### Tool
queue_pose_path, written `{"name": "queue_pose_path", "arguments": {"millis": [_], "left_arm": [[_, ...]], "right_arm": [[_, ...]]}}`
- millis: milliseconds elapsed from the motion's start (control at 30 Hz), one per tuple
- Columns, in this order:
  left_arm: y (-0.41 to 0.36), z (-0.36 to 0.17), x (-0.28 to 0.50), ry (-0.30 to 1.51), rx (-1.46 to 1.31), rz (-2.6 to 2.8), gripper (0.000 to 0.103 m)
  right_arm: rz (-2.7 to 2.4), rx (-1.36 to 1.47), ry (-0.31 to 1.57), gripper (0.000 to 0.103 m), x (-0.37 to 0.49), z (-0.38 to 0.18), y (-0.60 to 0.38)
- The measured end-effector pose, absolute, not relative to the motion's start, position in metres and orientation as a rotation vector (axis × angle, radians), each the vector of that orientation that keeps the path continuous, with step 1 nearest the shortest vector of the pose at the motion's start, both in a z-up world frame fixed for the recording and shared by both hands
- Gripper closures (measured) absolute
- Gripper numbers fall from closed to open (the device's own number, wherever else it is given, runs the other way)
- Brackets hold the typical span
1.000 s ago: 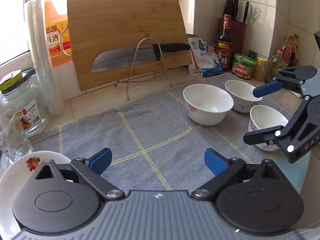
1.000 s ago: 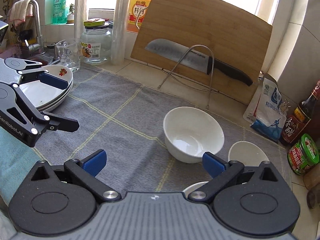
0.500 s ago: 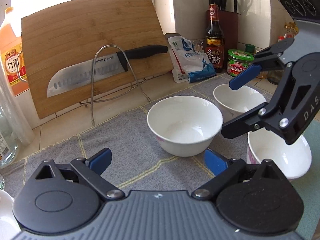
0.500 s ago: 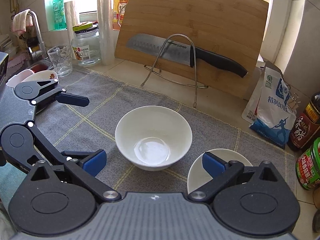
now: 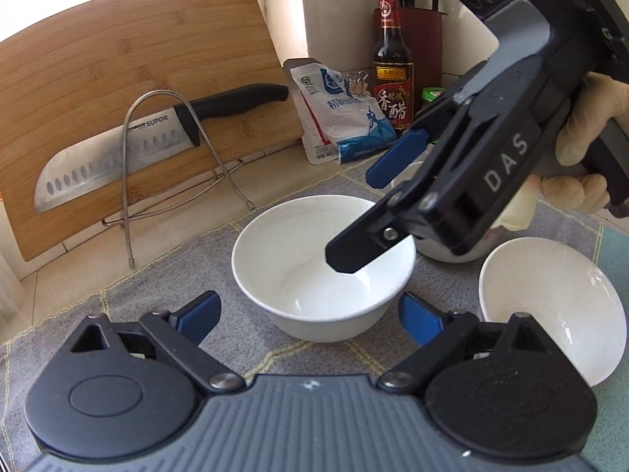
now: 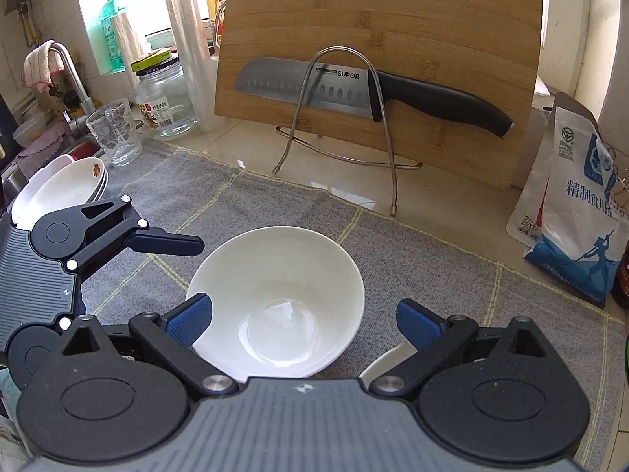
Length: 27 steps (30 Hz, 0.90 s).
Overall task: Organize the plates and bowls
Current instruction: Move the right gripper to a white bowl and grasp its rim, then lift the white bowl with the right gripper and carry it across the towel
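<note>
A white bowl (image 5: 318,275) sits on the grey cloth (image 5: 165,299), and also shows in the right wrist view (image 6: 275,303). My left gripper (image 5: 308,314) is open, with the bowl just ahead between its fingers. My right gripper (image 6: 300,318) is open above the same bowl; in the left wrist view (image 5: 367,216) one finger hangs over the bowl's inside. A second white bowl (image 5: 550,310) lies at the right. A third bowl (image 5: 452,253) is mostly hidden behind the right gripper. Stacked white plates (image 6: 63,192) sit far left.
A bamboo cutting board (image 6: 373,39) with a knife (image 6: 354,86) on a wire stand (image 6: 342,118) leans at the back. A salt bag (image 6: 578,228), vinegar bottle (image 5: 393,67), glass (image 6: 114,133) and jar (image 6: 165,98) line the counter. A sink tap (image 6: 67,67) is far left.
Both grippers have moved in on the middle bowl. The left one swung right, away from the plates; the right one came down over the bowl.
</note>
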<state>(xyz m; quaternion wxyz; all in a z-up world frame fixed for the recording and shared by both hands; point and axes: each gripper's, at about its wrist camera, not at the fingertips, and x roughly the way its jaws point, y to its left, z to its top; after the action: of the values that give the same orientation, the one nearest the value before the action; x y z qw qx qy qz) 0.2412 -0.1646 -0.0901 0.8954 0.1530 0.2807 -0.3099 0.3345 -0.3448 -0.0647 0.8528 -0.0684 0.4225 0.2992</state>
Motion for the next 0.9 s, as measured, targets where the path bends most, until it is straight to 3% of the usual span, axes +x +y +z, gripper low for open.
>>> {"name": "queue_pose_path", "arguments": {"millis": [67, 400, 900], "left_arm": [[-0.167, -0.090, 0.242, 0.580, 0.319, -0.650, 0.012], [-0.170, -0.092, 0.249, 0.594, 0.297, -0.675, 0.013], [-0.164, -0.092, 0.251, 0.600, 0.292, -0.691, 0.013]], "right_arm": [[0.634, -0.134, 0.901, 0.009, 0.339, -0.067, -0.345], [0.671, -0.092, 0.952, 0.029, 0.352, -0.075, -0.344], [0.665, -0.066, 0.964, 0.029, 0.353, -0.072, -0.342]]}}
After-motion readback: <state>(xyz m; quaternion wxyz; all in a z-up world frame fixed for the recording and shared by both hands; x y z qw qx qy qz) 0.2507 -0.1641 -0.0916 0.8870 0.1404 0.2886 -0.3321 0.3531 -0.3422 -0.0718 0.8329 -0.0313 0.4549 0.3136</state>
